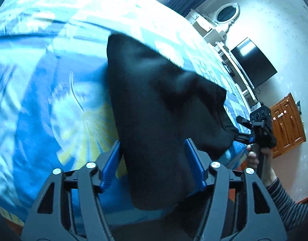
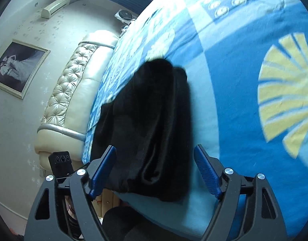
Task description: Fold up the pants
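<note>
Blue patterned bed (image 2: 234, 84) with folded black pants (image 2: 149, 120) lying near its edge.

Plain black pants (image 2: 145, 120) lie on a bed cover (image 2: 234, 104) of bright and pale blue blocks, printed with pale yellow fan shapes. The tongs (image 2: 155, 172) are black with blue ribbed pads (image 2: 207, 172). To the left, a cream tufted headboard (image 2: 71, 92); in the left wrist view, a grey-and-white striped sleeve (image 1: 284, 202).

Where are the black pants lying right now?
In both wrist views, the black pants lie folded on the blue patterned bedspread near the bed's edge, right of the cream headboard.
</note>
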A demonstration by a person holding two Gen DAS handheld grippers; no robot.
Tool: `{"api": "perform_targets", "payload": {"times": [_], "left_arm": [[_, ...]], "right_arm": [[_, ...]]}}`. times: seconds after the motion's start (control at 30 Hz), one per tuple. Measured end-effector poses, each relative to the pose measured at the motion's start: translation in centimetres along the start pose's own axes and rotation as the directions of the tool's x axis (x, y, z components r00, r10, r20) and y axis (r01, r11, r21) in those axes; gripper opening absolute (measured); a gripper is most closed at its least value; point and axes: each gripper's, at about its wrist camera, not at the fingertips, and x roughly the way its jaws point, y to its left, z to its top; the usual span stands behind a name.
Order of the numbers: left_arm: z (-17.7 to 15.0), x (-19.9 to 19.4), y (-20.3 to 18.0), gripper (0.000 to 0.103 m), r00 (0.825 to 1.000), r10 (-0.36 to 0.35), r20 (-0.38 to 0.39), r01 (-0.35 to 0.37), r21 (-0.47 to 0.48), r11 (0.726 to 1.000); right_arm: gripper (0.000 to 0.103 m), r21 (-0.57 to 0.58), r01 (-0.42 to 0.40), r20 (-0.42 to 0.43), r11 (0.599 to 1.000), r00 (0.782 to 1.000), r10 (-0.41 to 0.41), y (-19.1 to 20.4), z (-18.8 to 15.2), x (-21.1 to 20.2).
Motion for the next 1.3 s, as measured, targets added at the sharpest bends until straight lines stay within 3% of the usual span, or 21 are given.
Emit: {"api": "perform_targets", "payload": {"times": [0.23, 0.43, 0.5, 0.53, 0.57, 0.7, 1.0, 1.13, 1.3], "left_arm": [[5.8, 2.6, 2.5, 0.070, 0.998, -0.051, 0.042, 0.054, -0.087, 0.995], [9.1, 6.4, 4.9, 0.072, 0.994, -0.106, -0.012, 0.103, -0.158, 0.982], [9.2, 7.4, 4.9, 0.071, 0.994, -0.101, -0.040, 0.094, -0.149, 0.984], [9.1, 7.8, 4.8, 0.058, 0.995, -0.089, -0.051, 0.081, -0.134, 0.988], [9.1, 8.2, 4.4, 0.048, 0.997, -0.050, -0.058, 0.044, -0.095, 0.994], [8.7, 7.5, 3.3, 0.033, 1.000, 0.002, -0.017, -0.002, -0.011, 1.000], [10.5, 6.4, 1.4, 0.029, 0.991, 0.126, 0.045, -0.129, 0.086, 0.988], [13.0, 6.9, 1.2, 0.029, 0.982, 0.179, 0.062, -0.186, 0.136, 0.973], [16.2, 8.3, 2.5, 0.029, 0.973, 0.221, 0.071, -0.228, 0.125, 0.966]], "right_arm": [[0.080, 0.023, -0.038, -0.022, 0.999, 0.999, 0.039, -0.3, 5.4, 4.0], [0.081, 0.000, -0.055, -0.070, 0.999, 0.996, 0.054, 0.0, 6.9, 7.2], [0.074, -0.030, -0.037, -0.074, 0.999, 0.997, 0.034, 0.4, 6.8, 7.6], [0.059, -0.040, -0.024, -0.079, 0.999, 0.997, 0.021, 0.6, 6.7, 7.7], [0.052, -0.048, -0.012, -0.090, 0.999, 0.996, 0.008, 0.6, 6.5, 7.9], [0.042, -0.068, -0.022, -0.070, 0.997, 0.997, 0.017, 0.7, 6.3, 7.4], [0.037, -0.100, -0.064, -0.018, 0.993, 0.998, 0.062, 2.4, 8.3, 7.8], [0.037, -0.113, -0.064, 0.006, 0.992, 0.998, 0.065, 3.1, 10.5, 8.9], [0.037, -0.114, -0.063, 0.021, 0.992, 0.998, 0.065, 3.4, 13.1, 10.7]]}}
